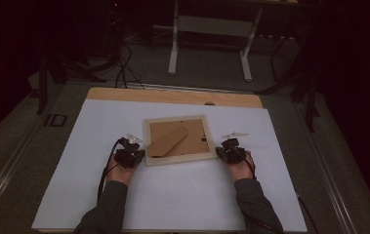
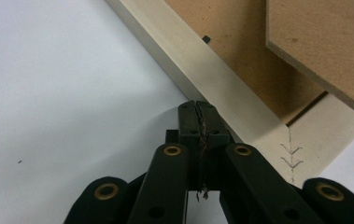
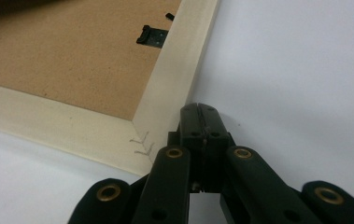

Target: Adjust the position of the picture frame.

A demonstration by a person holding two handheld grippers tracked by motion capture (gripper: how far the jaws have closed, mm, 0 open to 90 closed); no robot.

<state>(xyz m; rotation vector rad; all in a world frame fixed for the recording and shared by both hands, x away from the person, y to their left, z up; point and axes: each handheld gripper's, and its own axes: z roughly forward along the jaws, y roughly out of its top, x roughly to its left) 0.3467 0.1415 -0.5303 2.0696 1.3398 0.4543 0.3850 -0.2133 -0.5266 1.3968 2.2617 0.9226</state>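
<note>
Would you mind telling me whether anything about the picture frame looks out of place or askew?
The picture frame lies face down, slightly turned on the white sheet. Its brown stand flap sits diagonally across the backing board and looks lifted at one edge. No damage shows.

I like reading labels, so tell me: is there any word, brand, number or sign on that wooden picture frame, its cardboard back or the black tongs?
None readable: the picture frame, its cardboard back and both tongs carry no lettering in these views.
</note>
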